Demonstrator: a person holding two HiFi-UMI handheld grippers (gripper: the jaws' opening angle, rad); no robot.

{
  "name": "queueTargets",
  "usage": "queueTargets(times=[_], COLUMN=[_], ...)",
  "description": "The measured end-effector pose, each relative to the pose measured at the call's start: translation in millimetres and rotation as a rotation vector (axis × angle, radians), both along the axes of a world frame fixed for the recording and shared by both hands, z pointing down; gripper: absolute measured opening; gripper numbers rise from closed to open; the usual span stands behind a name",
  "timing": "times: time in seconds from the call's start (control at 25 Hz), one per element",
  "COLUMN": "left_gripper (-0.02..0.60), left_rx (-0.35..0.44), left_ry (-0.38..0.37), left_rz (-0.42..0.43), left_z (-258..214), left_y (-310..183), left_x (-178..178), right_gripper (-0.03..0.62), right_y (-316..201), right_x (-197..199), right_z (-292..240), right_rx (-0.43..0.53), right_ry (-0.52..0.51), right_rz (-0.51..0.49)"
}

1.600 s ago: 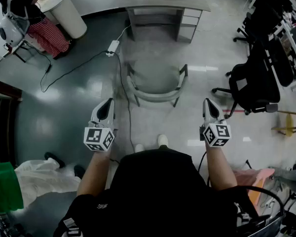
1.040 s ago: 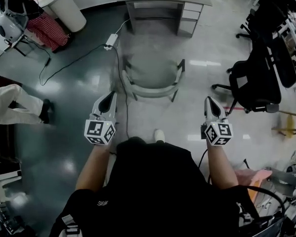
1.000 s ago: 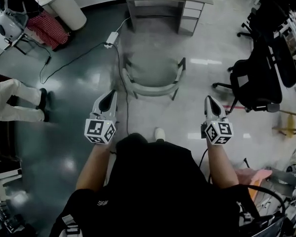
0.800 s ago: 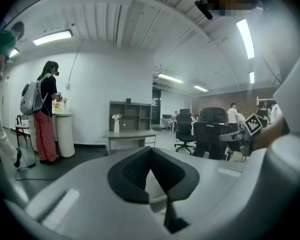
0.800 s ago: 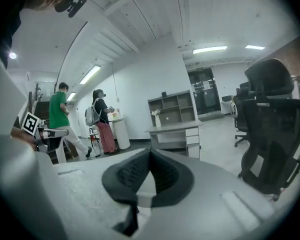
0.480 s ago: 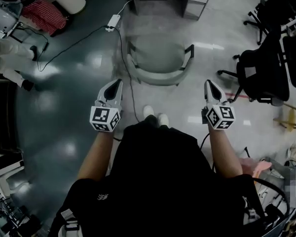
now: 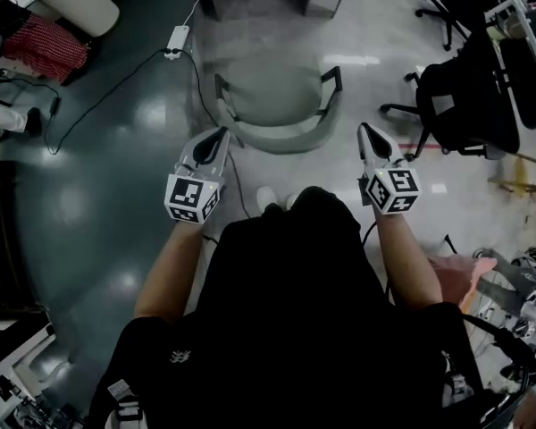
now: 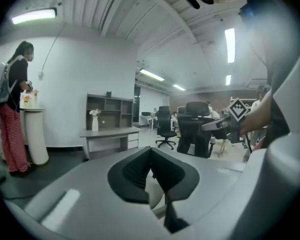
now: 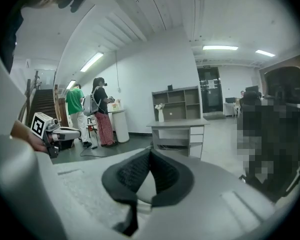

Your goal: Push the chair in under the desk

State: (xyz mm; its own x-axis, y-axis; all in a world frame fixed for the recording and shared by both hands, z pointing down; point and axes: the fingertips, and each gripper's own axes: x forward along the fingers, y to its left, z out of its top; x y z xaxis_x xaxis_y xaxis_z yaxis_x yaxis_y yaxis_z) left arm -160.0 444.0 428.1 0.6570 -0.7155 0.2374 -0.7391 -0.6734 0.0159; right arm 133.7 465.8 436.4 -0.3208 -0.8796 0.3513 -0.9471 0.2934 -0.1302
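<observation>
Chair (image 7: 277, 98) near; L tool (image 7: 221, 134), R tool (image 7: 364, 129) shut, empty.

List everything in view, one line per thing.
chair: one, grey, on the floor short of the desk, just ahead of both tongs
desk: one, grey, by the far wall
shelf unit: one, grey, behind the desk
vase: one, white, on the desk
office chairs: at least two, black, right side
power strip: one, white, on the floor left of the desk
pedestal: one, white, round, left of the desk
bystanders: two, one in a green top, one in red trousers, by the pedestal
left tongs: one, grey, shut, empty
right tongs: one, grey, shut, empty
</observation>
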Motion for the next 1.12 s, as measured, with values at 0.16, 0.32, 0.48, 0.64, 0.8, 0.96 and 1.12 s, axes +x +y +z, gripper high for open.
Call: queueTargets(times=[0.16, 0.32, 0.48, 0.64, 0.8, 0.96, 1.12], left_gripper=[0.006, 0.017, 0.04, 0.087, 0.163, 0.27, 0.284], left_rx=[-0.043, -0.069, -0.079, -0.087, -0.135, -0.195, -0.204], left_ry=[-0.002, -0.034, -0.041, -0.088, -0.173, -0.283, -0.374], left_rz=[0.055, 0.074, 0.097, 0.162, 0.26, 0.365, 0.456], left_z=[31.4, 51.5, 66.4, 81.9, 113.6, 154.0, 188.8], left_y=[-4.7, -7.6, -12.6, -13.4, -7.0, 5.2, 11.4], left_x=[-7.8, -11.3, -3.5, 16.9, 40.4, 56.8, 67.6], right_gripper=[0.002, 0.002, 0.002, 0.023, 0.06, 0.259, 0.272], right_y=[-0.4, -1.4, -6.8, -8.5, -9.4, 3.1, 7.9], right_x=[-16.1, -31.4, -40.7, -57.1, -75.0, -97.0, -98.5], right_z=[14.0, 31.8, 53.7, 82.1, 113.8, 150.9, 184.9], right_rx=[-0.05, -0.085, -0.127, -0.186, -0.218, -0.262, -0.318], right_ry=[0.02, 0.084, 0.159, 0.242, 0.293, 0.335, 0.42], right_rz=[-0.026, -0.104, -0.181, -0.353, -0.527, -0.76, -0.862])
